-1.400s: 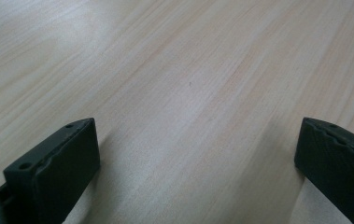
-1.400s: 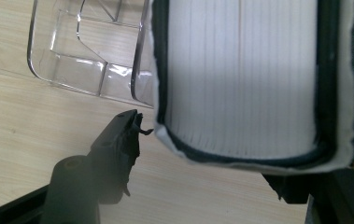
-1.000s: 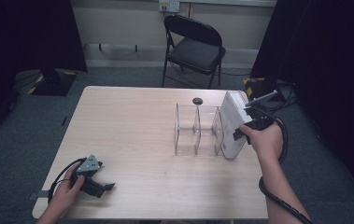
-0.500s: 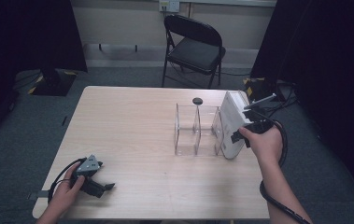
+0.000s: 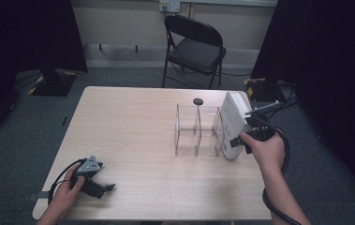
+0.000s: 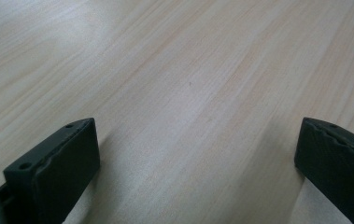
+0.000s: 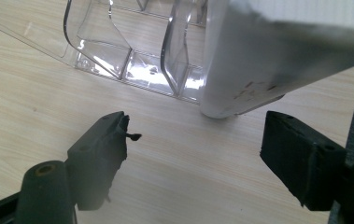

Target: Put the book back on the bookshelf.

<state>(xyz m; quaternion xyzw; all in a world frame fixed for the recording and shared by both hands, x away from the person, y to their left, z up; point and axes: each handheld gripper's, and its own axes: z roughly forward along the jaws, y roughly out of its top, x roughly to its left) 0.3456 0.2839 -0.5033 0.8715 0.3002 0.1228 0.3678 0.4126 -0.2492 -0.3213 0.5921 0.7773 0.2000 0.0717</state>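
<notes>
Fingers (image 7: 114,140) newly apart, box (image 7: 277,60) beyond.

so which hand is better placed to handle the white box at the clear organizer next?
Right, probably. The right tool sits open just in front of the white box, which leans in the clear organizer's end slot; its jaws have just been opening, nothing between them. The left tool rests open at the table's near-left corner.

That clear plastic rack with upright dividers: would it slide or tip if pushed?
The clear plastic divider rack looks thin-walled and light, so it would probably slide on the smooth wooden table. Its wide flat base suggests little tipping, though the white box standing in one end might unbalance it.
</notes>
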